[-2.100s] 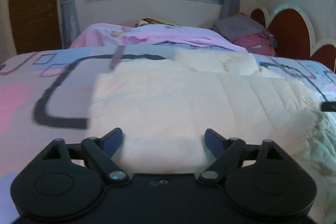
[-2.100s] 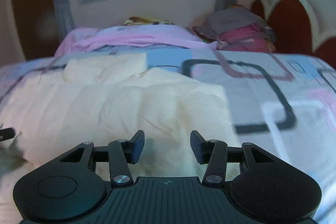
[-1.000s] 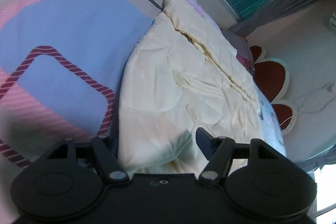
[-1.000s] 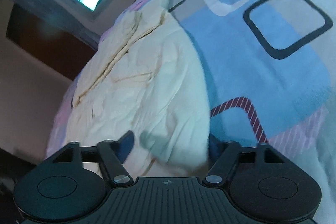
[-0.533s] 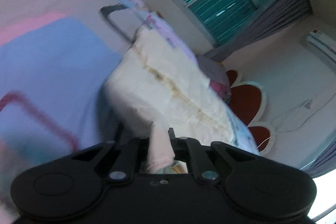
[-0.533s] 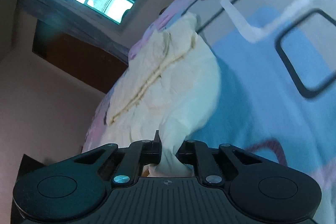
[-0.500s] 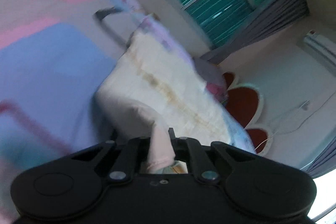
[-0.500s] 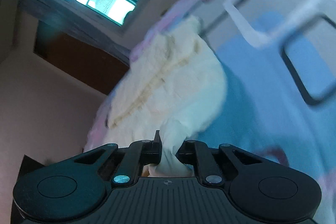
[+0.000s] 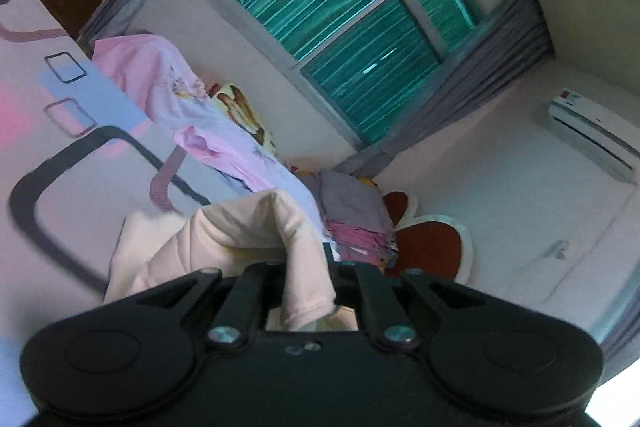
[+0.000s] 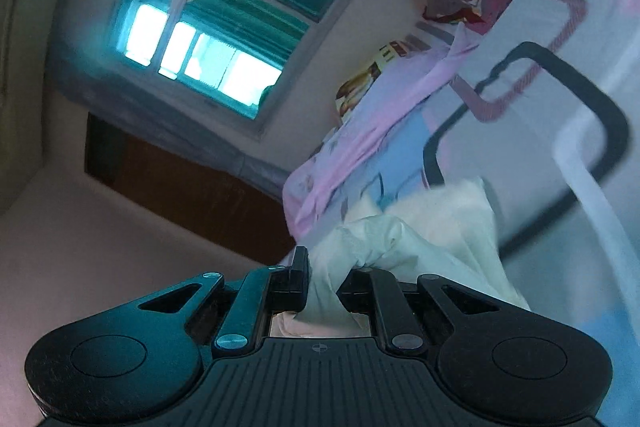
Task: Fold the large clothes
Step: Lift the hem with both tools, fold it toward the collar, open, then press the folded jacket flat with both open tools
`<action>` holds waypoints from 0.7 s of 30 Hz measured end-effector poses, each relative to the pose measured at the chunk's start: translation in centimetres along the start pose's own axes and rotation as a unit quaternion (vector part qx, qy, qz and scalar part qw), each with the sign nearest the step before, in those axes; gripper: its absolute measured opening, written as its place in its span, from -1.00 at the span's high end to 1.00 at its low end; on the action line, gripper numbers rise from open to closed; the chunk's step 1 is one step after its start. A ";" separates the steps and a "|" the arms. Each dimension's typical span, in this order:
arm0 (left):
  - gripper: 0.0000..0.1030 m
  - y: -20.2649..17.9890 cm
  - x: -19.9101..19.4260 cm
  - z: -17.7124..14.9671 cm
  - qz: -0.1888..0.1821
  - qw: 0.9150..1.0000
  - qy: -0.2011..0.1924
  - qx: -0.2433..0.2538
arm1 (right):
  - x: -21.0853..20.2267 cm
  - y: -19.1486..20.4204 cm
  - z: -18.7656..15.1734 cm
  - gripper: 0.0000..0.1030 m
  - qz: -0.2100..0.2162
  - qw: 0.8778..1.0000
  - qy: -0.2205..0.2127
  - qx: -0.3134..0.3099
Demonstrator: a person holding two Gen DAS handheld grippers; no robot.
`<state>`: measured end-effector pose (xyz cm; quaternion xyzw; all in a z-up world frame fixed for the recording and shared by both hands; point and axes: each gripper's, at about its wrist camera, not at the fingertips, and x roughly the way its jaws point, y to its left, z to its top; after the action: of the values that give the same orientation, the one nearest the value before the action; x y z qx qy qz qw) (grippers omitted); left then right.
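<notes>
The cream garment (image 9: 224, 235) hangs bunched from my left gripper (image 9: 306, 267), which is shut on a fold of it and held up above the patterned bed sheet (image 9: 60, 163). In the right wrist view the same cream garment (image 10: 436, 239) is pinched in my right gripper (image 10: 324, 275), also shut and lifted above the sheet (image 10: 560, 131). Both views are tilted upward toward the window. Most of the garment is hidden below the gripper bodies.
A pink blanket (image 9: 192, 123) lies along the far side of the bed. A pile of folded clothes (image 9: 352, 215) sits by the red headboard (image 9: 432, 243). A window with green blinds (image 9: 360, 23) and a dark wooden door (image 10: 192, 187) are behind.
Both grippers closed on the garment's near edge about half a second ago and have since lifted it; the views have tilted up and the garment has bunched toward the jaws.
</notes>
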<state>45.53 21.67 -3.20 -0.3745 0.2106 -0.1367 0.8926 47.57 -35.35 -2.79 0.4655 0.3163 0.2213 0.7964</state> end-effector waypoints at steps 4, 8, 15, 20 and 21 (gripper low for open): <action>0.90 2.6 5.9 2.5 0.030 0.999 0.026 0.001 | 5.4 -1.5 3.7 0.79 -0.030 0.999 0.008 0.012; 0.27 5.7 9.7 3.9 0.055 0.997 0.043 -0.019 | 8.7 -3.4 6.1 -0.73 -0.051 0.998 -0.003 0.026; -0.60 8.0 11.3 5.3 0.102 0.992 0.056 0.050 | 9.8 -5.3 6.8 -0.78 -0.120 0.991 0.008 -0.066; -0.43 10.1 14.8 4.9 0.126 0.977 0.153 0.078 | 13.3 -7.0 5.1 -0.77 -0.166 0.978 0.054 -0.115; -0.40 10.4 15.4 4.8 0.129 0.974 0.165 0.082 | 14.0 -7.1 4.7 -0.76 -0.168 0.976 0.060 -0.123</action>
<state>62.15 25.49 -11.96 -0.2421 0.3892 -0.0973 0.8834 61.18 -32.46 -11.50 0.2902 0.4075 0.1489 0.8530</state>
